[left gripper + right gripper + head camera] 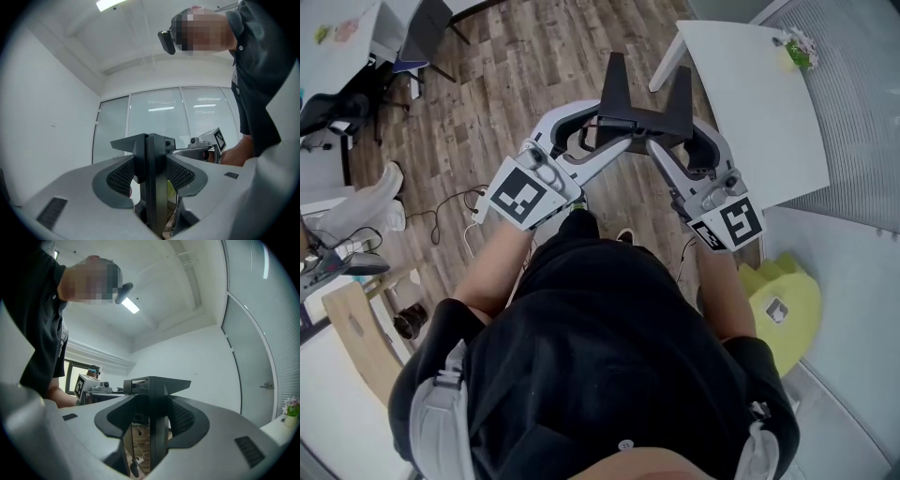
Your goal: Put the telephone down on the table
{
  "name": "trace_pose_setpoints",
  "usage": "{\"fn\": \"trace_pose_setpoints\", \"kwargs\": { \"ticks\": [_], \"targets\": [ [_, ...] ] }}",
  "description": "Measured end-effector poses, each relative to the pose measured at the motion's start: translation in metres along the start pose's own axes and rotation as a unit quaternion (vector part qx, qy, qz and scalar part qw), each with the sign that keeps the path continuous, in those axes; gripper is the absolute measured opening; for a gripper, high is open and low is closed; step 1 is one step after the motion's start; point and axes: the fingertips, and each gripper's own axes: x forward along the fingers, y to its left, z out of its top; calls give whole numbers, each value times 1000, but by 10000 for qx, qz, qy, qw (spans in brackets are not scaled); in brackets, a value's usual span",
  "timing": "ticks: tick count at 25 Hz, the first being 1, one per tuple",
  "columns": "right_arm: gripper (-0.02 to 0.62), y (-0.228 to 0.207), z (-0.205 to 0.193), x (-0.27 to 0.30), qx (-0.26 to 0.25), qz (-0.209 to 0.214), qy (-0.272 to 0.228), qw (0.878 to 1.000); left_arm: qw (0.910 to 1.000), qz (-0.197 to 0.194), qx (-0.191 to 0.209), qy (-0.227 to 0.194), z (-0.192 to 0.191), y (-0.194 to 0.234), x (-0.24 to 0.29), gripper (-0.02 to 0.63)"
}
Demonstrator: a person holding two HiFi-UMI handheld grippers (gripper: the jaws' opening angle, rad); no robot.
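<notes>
The telephone [639, 117] is a black piece with two upright fins, held in the air above the wooden floor, left of the white table [750, 122]. My left gripper [617, 139] is shut on its left side and my right gripper [661, 142] on its right side. In the left gripper view the telephone [151, 150] stands edge-on between the ribbed pads [123, 176] of the left gripper [151, 180], with the right gripper's marker cube [218, 138] behind it. In the right gripper view the telephone [154, 385] is clamped the same way in the right gripper [152, 420].
A small bunch of flowers [797, 47] sits at the table's far corner. A yellow-green seat [787, 300] lies on the floor at the right. A dark chair [427, 33] stands at the upper left, cables [441, 211] run over the floor, and a wooden chair [356, 328] is at the left.
</notes>
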Motion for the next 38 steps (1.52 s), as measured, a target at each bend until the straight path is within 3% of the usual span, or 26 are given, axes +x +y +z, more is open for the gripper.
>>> {"fn": "trace_pose_setpoints", "kwargs": {
  "ticks": [11,19,22,29,38],
  "targets": [
    [227,-19,-3,78,16,-550,9,9985,9985,-546,-74,47,4,84,-5,218],
    [227,-26,-12,78,61,-926,-14,9957,9957,-901,-186,57,-8,91,2,218],
    [227,-39,-12,81,39,-983,-40,9951,9944,-1054,-43,108,-11,97,13,218],
    [227,-50,-14,82,-2,-995,-134,9949,9945,-1044,38,57,-12,102,23,218],
    [227,-137,-12,83,97,-1011,-166,9947,9950,-989,15,118,-13,135,105,218]
  ]
}}
